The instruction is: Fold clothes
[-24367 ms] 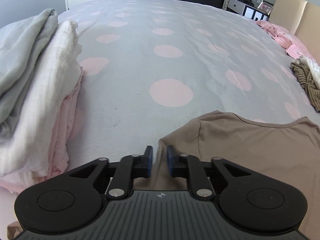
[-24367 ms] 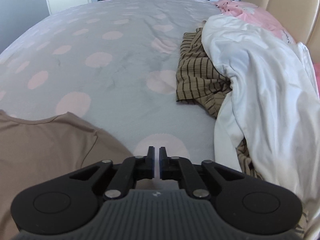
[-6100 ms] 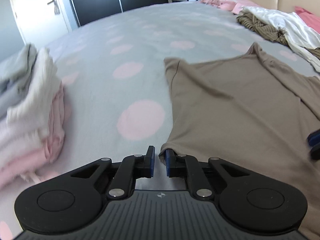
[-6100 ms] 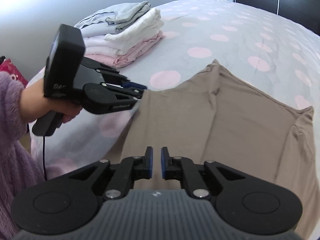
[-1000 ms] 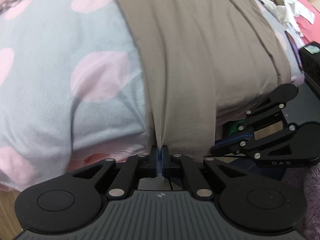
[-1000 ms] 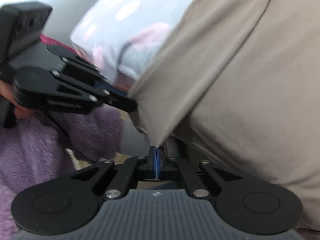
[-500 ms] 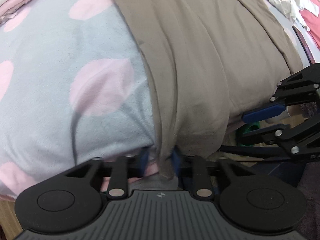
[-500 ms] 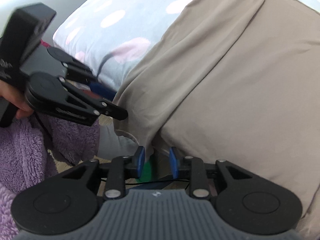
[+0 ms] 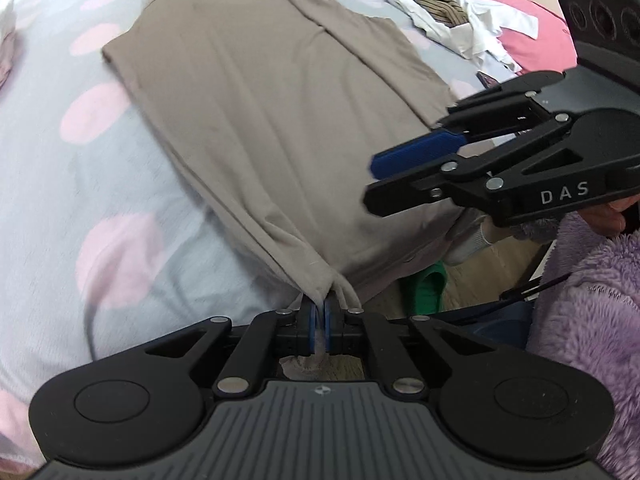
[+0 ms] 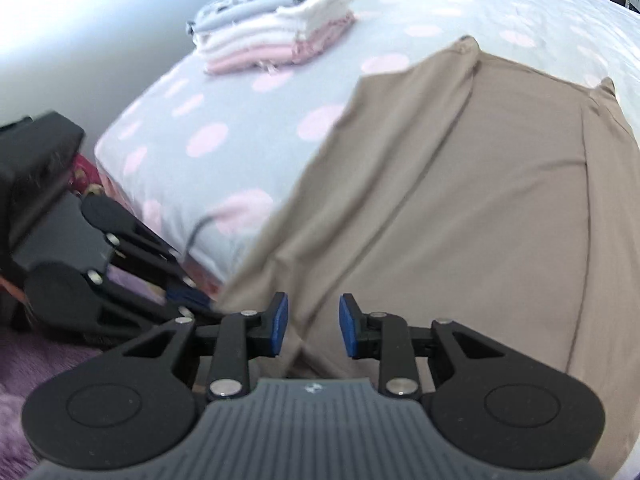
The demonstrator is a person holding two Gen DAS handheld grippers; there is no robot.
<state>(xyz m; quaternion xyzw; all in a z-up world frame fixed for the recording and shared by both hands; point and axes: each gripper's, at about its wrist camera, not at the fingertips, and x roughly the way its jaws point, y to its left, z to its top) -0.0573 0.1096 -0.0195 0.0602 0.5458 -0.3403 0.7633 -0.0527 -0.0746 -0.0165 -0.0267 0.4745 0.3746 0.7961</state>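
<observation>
Folded stack point(image 10: 276, 36) blurred; taupe shirt point(image 10: 500, 184) cut off at right edge, hem hanging out of sight.

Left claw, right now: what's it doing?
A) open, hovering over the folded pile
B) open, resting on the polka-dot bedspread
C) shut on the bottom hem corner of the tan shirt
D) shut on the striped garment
C: in the left wrist view the left claw has its blue pads pinched together on a bunched hem corner of the tan shirt, at the bed's edge.
</observation>
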